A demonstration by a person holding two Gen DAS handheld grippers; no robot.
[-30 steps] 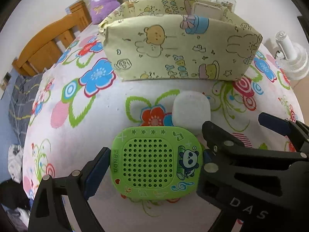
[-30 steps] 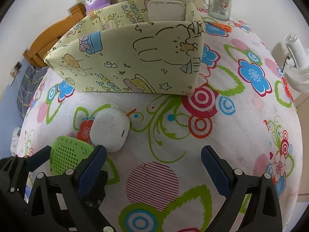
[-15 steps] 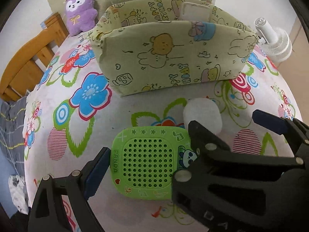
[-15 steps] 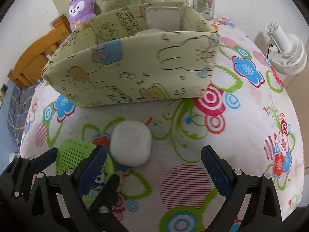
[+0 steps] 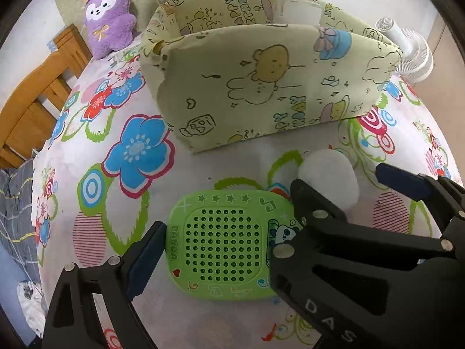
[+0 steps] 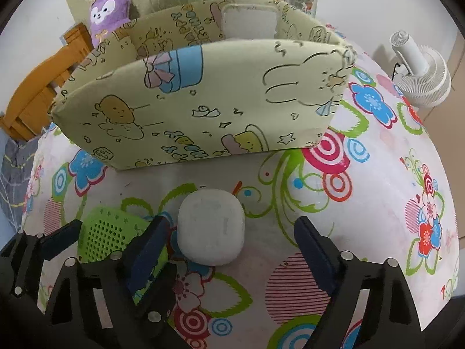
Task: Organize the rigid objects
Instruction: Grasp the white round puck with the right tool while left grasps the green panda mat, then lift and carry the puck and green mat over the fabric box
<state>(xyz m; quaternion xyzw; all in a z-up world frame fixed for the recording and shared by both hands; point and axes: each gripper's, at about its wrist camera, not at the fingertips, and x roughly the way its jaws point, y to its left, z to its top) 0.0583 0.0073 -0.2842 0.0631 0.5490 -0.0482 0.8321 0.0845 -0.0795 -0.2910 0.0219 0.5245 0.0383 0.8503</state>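
Since a second ago both of my tongs have swung rightward and nearer: the white case (image 6: pixel 211 228) now sits centred between my right tongs (image 6: pixel 229 250), where it lay off to their left. Right tongs gape wide, holding nothing, fingers clear of the case. Left tongs (image 5: pixel 229 250) also open, straddling the green panda speaker (image 5: pixel 223 241); left pad just beside its edge, contact uncertain. Both objects lie flat on the flowered table (image 5: pixel 122 110), close together. Fabric basket (image 5: pixel 270 87) stands behind them, well apart, a white box (image 6: pixel 248 20) upright inside. Right tongs' black arm (image 5: pixel 334 232) covers the speaker's right side in the left view; right view shows only its perforated corner (image 6: pixel 107 232). Speaker: rigid plastic, rounded square, hole grid. Case: smooth, matte, pebble-shaped.
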